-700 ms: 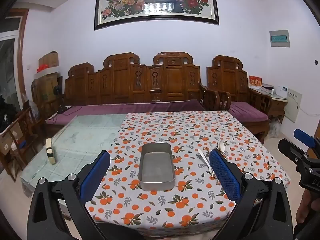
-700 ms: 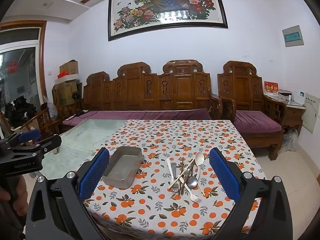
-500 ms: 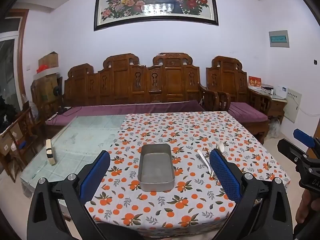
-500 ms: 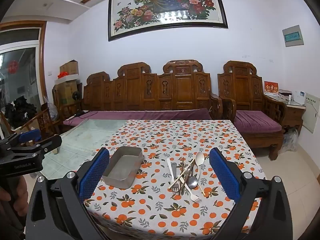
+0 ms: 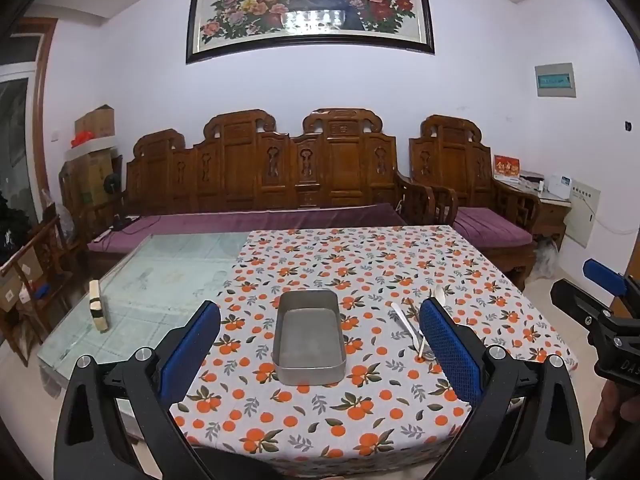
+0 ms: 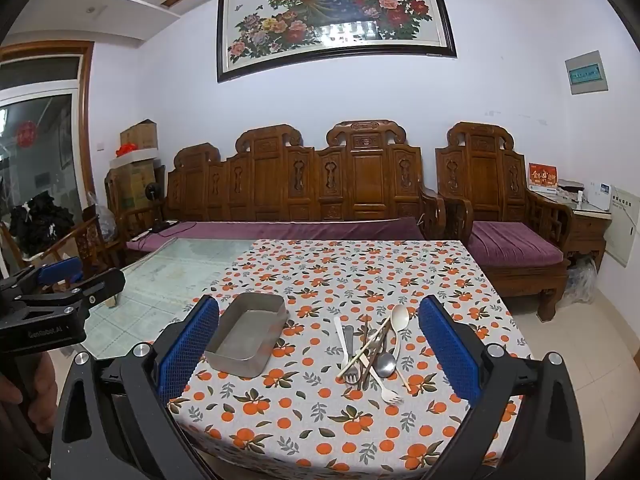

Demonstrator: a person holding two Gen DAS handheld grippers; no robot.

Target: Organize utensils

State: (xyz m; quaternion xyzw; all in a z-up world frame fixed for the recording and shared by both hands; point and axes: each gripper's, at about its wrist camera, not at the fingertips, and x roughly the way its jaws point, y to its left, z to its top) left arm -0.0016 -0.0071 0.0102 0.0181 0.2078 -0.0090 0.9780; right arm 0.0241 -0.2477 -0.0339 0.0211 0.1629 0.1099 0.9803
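Here, both the left gripper [image 5: 320, 344] and right gripper [image 6: 318, 344] gape wide, empty, above an orange-print tablecloth [image 6: 360, 272]; metal tray [image 6: 247, 334] ahead-left of the right one, utensils [image 6: 370, 350] between its fingers; carved sofa [image 6: 320, 184] beyond.

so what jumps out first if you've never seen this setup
A heap of utensils lies crisscrossed on the orange-print tablecloth, with an empty metal tin just left of it. On the wall beyond, a big framed peacock-and-peony painting hangs above the carved wooden sofa. The left gripper and right gripper frame it all, both open and empty.
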